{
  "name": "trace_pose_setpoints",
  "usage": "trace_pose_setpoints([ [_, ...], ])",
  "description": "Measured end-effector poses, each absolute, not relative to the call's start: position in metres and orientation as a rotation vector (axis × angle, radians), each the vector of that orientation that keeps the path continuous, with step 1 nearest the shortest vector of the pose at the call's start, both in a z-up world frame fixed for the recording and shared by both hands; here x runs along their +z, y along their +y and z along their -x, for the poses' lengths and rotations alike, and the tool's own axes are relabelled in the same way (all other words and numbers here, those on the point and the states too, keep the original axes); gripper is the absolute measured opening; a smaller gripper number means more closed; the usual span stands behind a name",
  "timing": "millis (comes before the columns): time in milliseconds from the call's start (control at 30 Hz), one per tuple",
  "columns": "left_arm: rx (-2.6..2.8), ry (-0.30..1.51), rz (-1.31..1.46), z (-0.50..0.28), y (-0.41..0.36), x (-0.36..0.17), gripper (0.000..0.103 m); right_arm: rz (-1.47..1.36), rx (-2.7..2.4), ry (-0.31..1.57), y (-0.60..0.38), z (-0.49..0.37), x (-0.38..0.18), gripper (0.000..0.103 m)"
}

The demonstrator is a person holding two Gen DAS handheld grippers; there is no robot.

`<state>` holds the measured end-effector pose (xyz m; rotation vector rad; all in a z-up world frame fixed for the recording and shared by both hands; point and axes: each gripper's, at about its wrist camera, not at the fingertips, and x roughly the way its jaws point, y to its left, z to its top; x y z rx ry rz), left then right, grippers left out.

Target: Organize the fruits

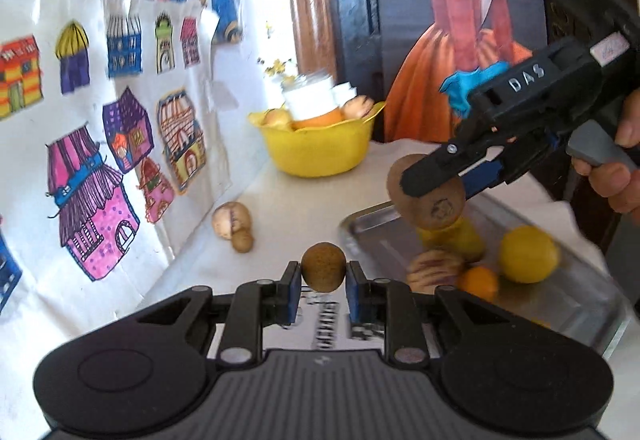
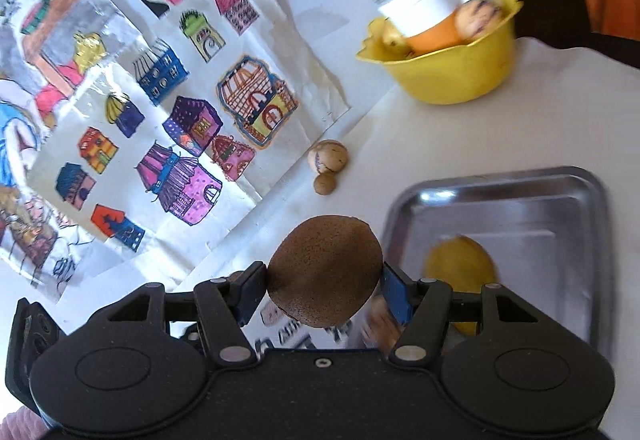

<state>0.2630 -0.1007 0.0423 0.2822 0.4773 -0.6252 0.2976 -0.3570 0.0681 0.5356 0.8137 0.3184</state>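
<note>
My left gripper [image 1: 323, 282] is shut on a small brown round fruit [image 1: 323, 267], held above the white table. My right gripper [image 2: 325, 280] is shut on a large brown kiwi [image 2: 325, 272]; in the left wrist view that kiwi [image 1: 432, 206] hangs in the right gripper [image 1: 434, 180] over the metal tray [image 1: 576, 304]. The tray holds a lemon [image 1: 528, 254], a small orange [image 1: 478, 282], a striped pale fruit [image 1: 434, 270] and a yellow fruit [image 2: 460, 272]. A yellow bowl [image 1: 320, 150] at the back holds more fruit and a white cup.
A pale striped fruit [image 1: 231, 220] and a small brown one [image 1: 243, 241] lie on the table beside coloured drawings [image 1: 96, 168] that cover the left side. A hand [image 1: 616, 176] holds the right gripper's handle. Dark furniture stands behind the bowl.
</note>
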Motion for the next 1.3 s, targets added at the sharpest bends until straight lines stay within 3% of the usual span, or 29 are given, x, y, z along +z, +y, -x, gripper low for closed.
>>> trace_pose_setpoints([
  [733,-0.747,0.435,-0.253,-0.113,-0.148,0.04,0.026,-0.523,0.257,0.814,-0.423,-0.161,0.045,0.064],
  [1300,-0.713,0.563,-0.188,-0.105,-0.185,-0.001,0.026,-0.5,0.238,0.871,-0.43,-0.158,0.012,0.064],
])
